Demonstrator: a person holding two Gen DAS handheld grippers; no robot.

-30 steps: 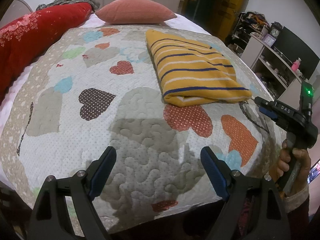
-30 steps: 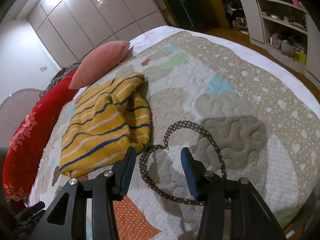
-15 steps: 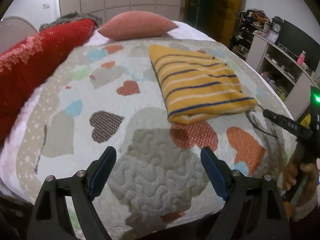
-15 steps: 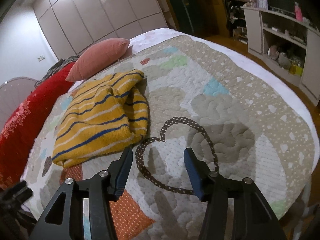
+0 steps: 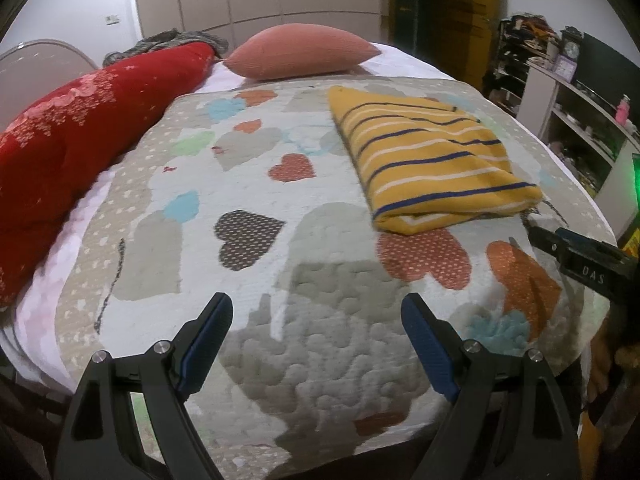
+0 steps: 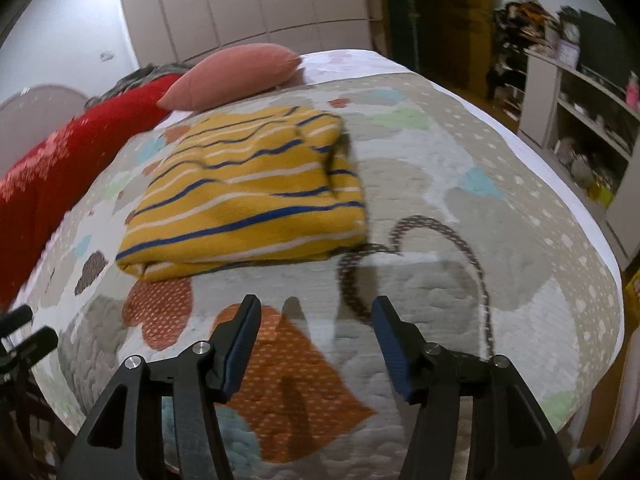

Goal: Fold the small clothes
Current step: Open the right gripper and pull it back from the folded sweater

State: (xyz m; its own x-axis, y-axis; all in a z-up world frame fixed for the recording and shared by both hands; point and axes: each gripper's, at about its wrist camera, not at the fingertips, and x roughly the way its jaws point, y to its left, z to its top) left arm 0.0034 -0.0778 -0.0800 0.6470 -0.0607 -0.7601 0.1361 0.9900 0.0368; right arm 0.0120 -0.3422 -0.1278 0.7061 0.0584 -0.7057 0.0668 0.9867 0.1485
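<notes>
A yellow garment with blue and white stripes (image 5: pixel 432 168) lies folded on the heart-patterned quilt (image 5: pixel 248 200), toward the bed's right side. My left gripper (image 5: pixel 316 312) hovers open over the quilt's near edge, well short of the garment, with nothing between its fingers. In the right wrist view the same folded garment (image 6: pixel 248 196) sits just ahead and to the left of my right gripper (image 6: pixel 316 312), whose jaws are opening with only quilt (image 6: pixel 460 220) showing between them. The right gripper's black body (image 5: pixel 580 256) also pokes in at the right edge of the left wrist view.
A pink pillow (image 5: pixel 300 56) lies at the head of the bed and a long red bolster (image 5: pixel 80 128) runs along its left side. White shelves (image 5: pixel 592 136) with clutter stand to the right of the bed. Wardrobe doors (image 6: pixel 248 0) line the far wall.
My right gripper has rolled level, shifted sideways along the quilt's edge, and its jaws have widened. The left wrist view has tilted up a little; the garment stays put.
</notes>
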